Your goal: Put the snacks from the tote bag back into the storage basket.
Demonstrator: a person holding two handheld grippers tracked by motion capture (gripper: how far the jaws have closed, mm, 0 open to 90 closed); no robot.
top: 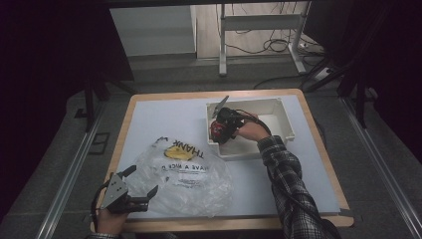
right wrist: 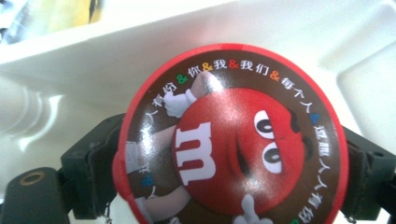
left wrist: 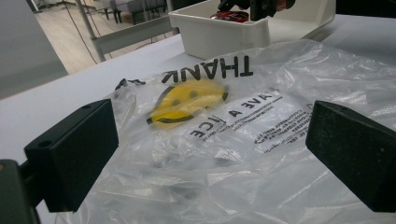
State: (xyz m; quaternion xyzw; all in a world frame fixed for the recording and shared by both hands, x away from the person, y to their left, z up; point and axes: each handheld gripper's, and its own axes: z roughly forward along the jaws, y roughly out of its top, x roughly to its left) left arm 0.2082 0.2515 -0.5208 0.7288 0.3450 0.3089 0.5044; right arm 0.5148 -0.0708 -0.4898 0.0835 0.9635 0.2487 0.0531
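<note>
on the pale table (top: 164,117) with its wooden rim, over grey floor, the right gripper (top: 219,130) grasps a red candy tin (right wrist: 231,140) inside the white bin (top: 283,117) near the far right corner, while the left gripper (top: 142,185) stands released at the plastic bag (top: 189,174) by the near edge.

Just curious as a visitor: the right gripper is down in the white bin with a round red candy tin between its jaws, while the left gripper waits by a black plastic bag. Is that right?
Not quite. The bag is clear plastic with a yellow smiley face and THANK lettering, not black; the left gripper view shows it. The rest holds: the right gripper is in the white bin with the round red candy tin between its jaws, and the left gripper waits by the bag.
</note>
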